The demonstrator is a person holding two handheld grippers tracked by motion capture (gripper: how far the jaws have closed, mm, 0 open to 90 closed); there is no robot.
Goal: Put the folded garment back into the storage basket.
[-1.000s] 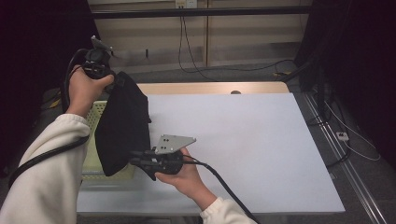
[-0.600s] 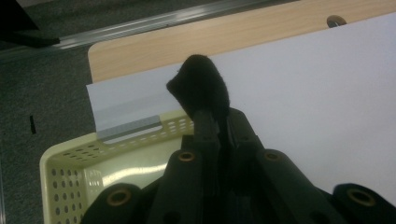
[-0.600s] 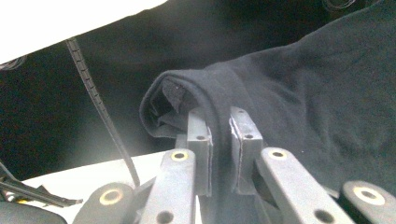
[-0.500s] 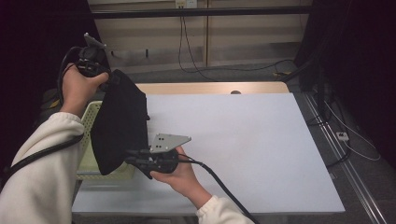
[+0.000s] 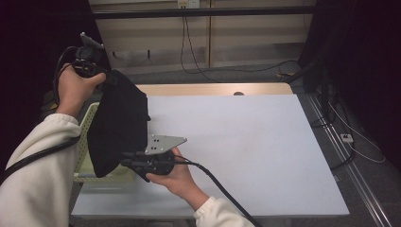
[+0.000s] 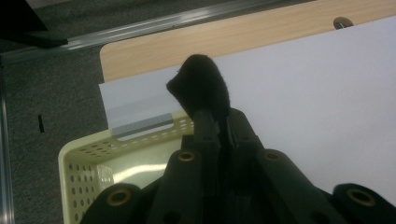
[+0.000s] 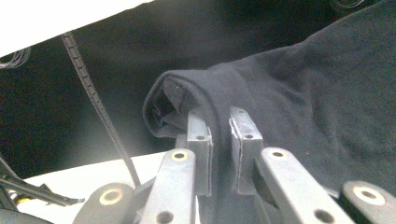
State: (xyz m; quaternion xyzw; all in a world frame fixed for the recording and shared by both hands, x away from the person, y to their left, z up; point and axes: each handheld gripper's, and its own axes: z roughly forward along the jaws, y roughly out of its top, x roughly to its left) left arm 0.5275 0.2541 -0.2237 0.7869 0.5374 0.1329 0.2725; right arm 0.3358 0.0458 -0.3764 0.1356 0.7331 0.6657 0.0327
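Black soft fabric garment [image 5: 118, 125] hangs stretched between both grippers, held up off the white rectangular tabletop [image 5: 246, 151] at the table's left side, over a pale yellow perforated plastic basket [image 5: 87, 142].

Left gripper [image 5: 109, 79], raised high at the upper left in the high view, clamps the cloth's top edge. In the left gripper view [image 6: 217, 123] the two black jaws stand nearly together with a thin fold pinched between the pads; a rounded tuft of the black cloth [image 6: 201, 84] sticks up past the fingertips. Basket [image 6: 93, 163] lies below and left of the jaws there, tabletop [image 6: 317, 102] to the right.

Right gripper [image 5: 127, 163], low near the table's front left, grey three-cornered plate on top, grips the cloth's lower corner. In the right gripper view [image 7: 219, 126] the jaws are clenched on a rolled hem: the folded edge of the cloth [image 7: 201, 88] loops over and between the pads, with one layer squeezed in the narrow gap, and the rest of the cloth spreads up and right. The left gripper's black cable [image 7: 88, 88] runs down the left of that view.

Cloth drapes steeply from the upper grip to the lower one, its bottom hanging over the basket's interior; contact with the basket cannot be told.
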